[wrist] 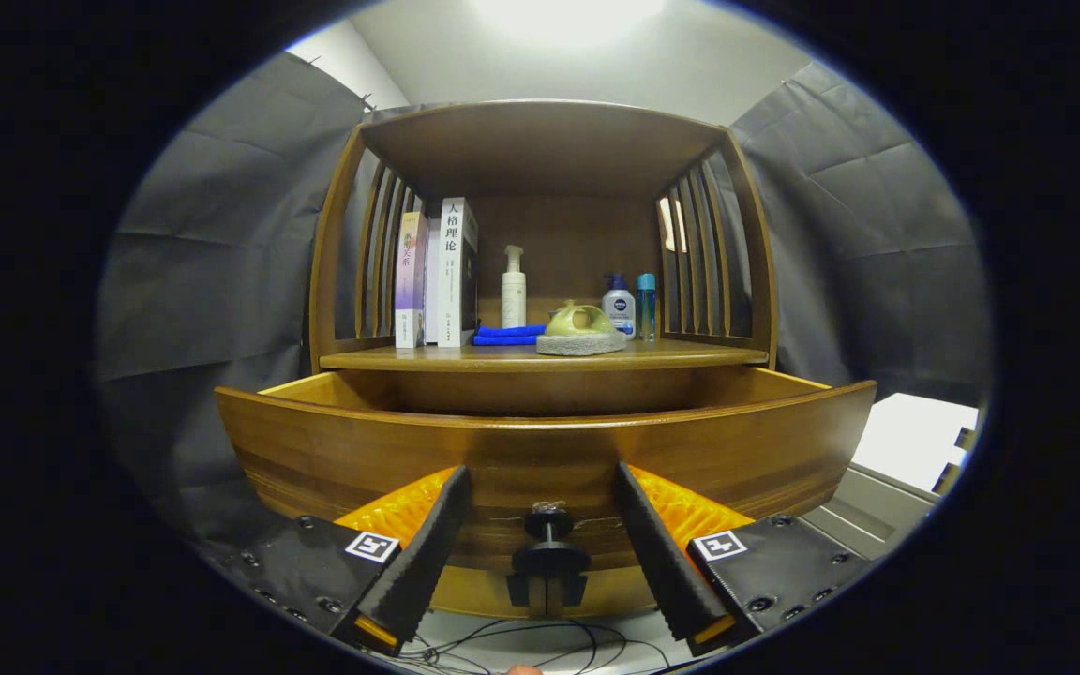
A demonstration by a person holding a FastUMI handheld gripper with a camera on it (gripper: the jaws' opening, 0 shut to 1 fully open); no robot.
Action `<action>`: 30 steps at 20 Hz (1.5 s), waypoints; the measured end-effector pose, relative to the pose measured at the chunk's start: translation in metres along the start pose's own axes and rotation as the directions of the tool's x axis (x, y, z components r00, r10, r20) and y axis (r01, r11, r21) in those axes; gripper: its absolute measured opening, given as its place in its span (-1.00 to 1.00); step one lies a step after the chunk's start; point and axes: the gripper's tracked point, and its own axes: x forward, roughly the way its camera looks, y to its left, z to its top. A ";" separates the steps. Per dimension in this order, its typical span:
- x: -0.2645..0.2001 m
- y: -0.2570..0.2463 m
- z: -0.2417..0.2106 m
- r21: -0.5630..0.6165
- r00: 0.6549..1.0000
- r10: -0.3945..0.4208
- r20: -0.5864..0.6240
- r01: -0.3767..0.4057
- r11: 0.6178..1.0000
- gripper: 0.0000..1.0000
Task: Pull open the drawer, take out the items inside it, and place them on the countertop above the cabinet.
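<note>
Drawer (540,441) stands pulled out below the countertop's (540,356) front edge, its knob (549,539) between the fingers of the gripper (545,534). Those fingers are spread, touching nothing. Judging by this, the contents lie up and over the front panel, hidden.

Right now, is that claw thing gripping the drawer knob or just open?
Claw: open, holding nothing. The drawer knob sits between its fingers, clear of both.

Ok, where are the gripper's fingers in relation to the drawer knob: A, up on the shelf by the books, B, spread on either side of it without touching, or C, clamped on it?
B: the gripper is open, its fingers flanking the knob on the pulled-out drawer with clear gaps.
</note>
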 end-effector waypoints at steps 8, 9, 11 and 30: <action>0.020 0.002 0.009 -0.011 1.000 -0.001 -0.021 0.001 1.000 0.97; 0.023 0.001 0.007 -0.018 0.999 -0.002 -0.035 0.001 1.000 0.97; 0.030 0.002 0.008 -0.026 0.999 -0.002 -0.037 0.001 1.000 0.97; 0.097 -0.002 0.011 -0.065 0.999 0.012 -0.052 -0.015 0.998 0.97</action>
